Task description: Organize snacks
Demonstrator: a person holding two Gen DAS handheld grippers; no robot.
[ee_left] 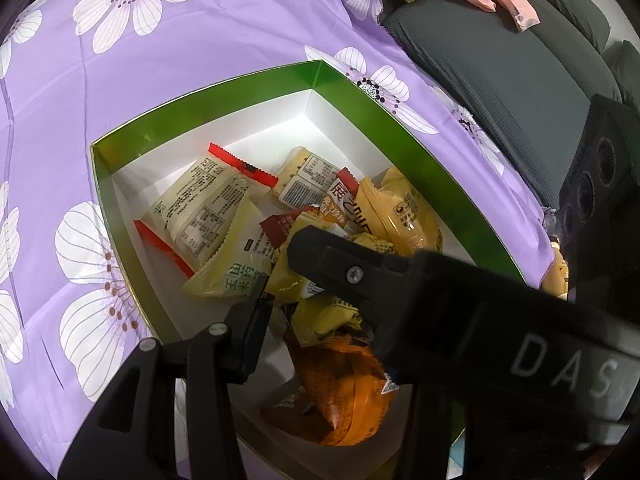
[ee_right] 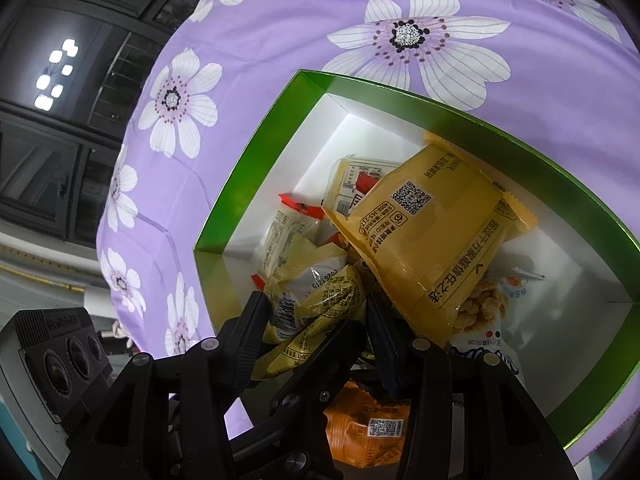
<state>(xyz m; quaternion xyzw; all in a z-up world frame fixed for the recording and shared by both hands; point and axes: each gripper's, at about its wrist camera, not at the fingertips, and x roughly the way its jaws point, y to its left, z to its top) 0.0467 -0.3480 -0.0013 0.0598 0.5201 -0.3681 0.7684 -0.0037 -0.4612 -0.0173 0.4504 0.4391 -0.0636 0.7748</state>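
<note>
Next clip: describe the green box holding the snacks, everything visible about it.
The green box is an open, lidless, rectangular carton, glossy green on its rim and upper inner walls, white on the lower walls and floor. It sits flat on the purple floral cloth, with loose snack packets piled inside, mostly towards the hand-held grippers. Its far corner is bare.

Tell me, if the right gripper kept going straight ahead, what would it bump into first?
Probably the crumpled yellow packets already between the right gripper fingers, then the snack pile in the green box. Depth is hard to judge.
</note>
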